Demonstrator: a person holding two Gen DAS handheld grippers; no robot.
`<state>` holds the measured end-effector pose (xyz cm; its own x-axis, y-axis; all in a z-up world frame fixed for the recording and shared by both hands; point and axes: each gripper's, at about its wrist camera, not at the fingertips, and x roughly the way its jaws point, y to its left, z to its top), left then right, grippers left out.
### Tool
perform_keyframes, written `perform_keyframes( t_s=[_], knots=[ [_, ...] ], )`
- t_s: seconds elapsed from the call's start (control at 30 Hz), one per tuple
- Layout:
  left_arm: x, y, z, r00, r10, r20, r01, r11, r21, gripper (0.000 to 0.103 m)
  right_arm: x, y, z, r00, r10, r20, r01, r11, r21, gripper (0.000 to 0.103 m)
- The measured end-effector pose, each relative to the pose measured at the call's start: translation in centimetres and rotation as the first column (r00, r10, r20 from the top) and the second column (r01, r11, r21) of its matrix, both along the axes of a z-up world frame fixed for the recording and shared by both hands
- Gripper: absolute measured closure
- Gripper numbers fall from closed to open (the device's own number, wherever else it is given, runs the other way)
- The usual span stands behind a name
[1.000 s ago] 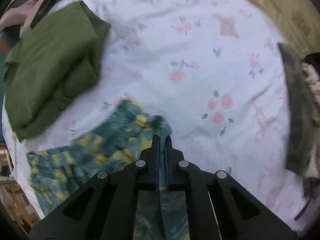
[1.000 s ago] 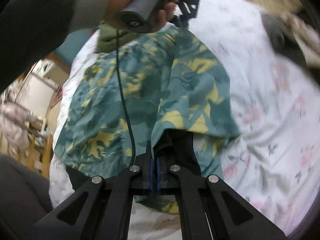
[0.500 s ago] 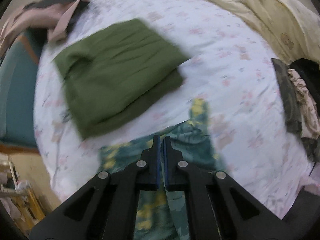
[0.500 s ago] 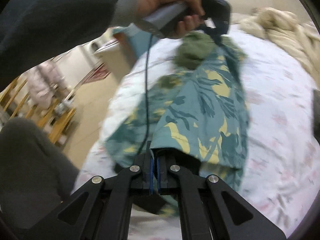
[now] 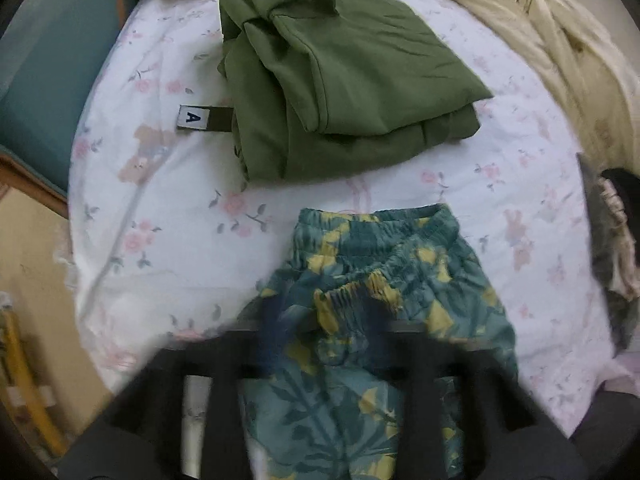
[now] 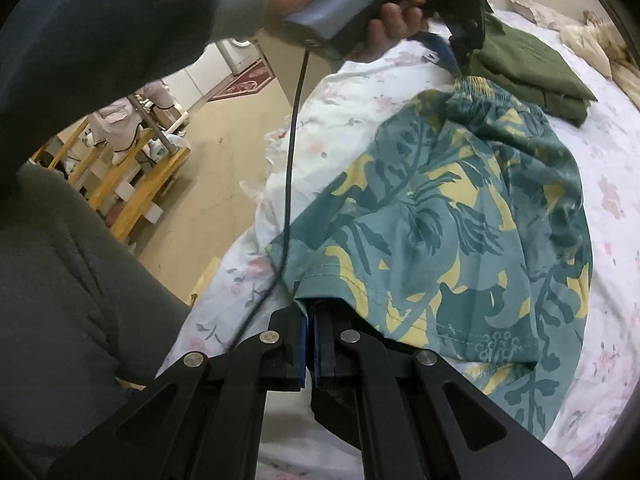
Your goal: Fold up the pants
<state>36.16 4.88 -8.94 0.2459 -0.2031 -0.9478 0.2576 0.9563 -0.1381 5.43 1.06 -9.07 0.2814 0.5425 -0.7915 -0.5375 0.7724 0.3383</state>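
The teal and yellow leaf-print pants (image 5: 384, 300) lie on the floral bed sheet (image 5: 168, 216), waistband toward the far side. In the left wrist view my left gripper (image 5: 324, 320) is blurred with its fingers spread wide over the waistband, holding nothing. The right wrist view shows the same pants (image 6: 460, 216), with the left gripper (image 6: 452, 54) just above the waistband corner. My right gripper (image 6: 311, 320) is shut on the hem of a pant leg at the near edge of the bed.
A folded olive-green garment (image 5: 340, 76) with a white "A" tag (image 5: 194, 118) lies beyond the pants. A cream duvet (image 5: 560, 40) is bunched at the far right. Dark clothes (image 5: 612, 232) sit at the right edge. The bed edge and floor are to the left.
My left gripper has opened and let go of the waistband, which now lies on the sheet near the green garment. My right gripper still holds the hem, lower toward the bed.
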Motion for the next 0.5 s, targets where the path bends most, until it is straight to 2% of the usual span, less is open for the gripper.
perform_keyframes(
  t_s=[0.03, 0.1, 0.17, 0.23, 0.27, 0.3, 0.4, 0.5],
  knots=[
    [-0.3, 0.3, 0.1, 1.0, 0.006, 0.024, -0.005, 1.0, -0.018, 0.032, 0.0, -0.1, -0.1, 1.0, -0.006, -0.007, 0.006, 1.0, -0.003, 0.101],
    [-0.7, 0.0, -0.2, 1.0, -0.016, 0.027, 0.017, 0.999, -0.033, 0.032, 0.0, -0.3, -0.3, 1.0, -0.013, -0.014, 0.013, 1.0, -0.005, 0.101],
    [-1.2, -1.2, -1.4, 0.998, -0.062, 0.009, 0.062, 0.998, -0.002, 0.034, 0.0, -0.4, -0.2, 1.0, -0.017, -0.016, 0.017, 1.0, -0.007, 0.101],
    [-1.9, -2.6, -2.4, 0.993, -0.12, 0.007, 0.12, 0.992, 0.032, 0.064, 0.1, -0.4, 0.0, 1.0, -0.016, -0.008, 0.016, 1.0, -0.012, 0.101],
    [-2.1, -3.2, -3.0, 0.99, -0.143, -0.01, 0.143, 0.989, 0.039, 0.085, 0.0, -0.4, 0.1, 1.0, -0.015, -0.002, 0.015, 1.0, -0.014, 0.101],
    [-2.4, -3.4, -3.1, 0.989, -0.15, -0.012, 0.151, 0.988, 0.03, 0.093, 0.0, -0.5, 0.4, 1.0, -0.012, 0.006, 0.013, 1.0, -0.014, 0.101],
    [-2.8, -4.2, -0.9, 0.98, -0.189, 0.06, 0.188, 0.982, 0.026, 0.094, -0.4, -0.9, 1.7, 0.999, 0.002, 0.043, -0.002, 1.0, -0.005, 0.101],
    [-1.7, -4.3, 1.9, 0.977, -0.199, 0.083, 0.197, 0.98, 0.023, 0.094, -0.4, -0.7, 3.1, 0.998, 0.011, 0.065, -0.013, 0.999, 0.031, 0.101]
  ],
)
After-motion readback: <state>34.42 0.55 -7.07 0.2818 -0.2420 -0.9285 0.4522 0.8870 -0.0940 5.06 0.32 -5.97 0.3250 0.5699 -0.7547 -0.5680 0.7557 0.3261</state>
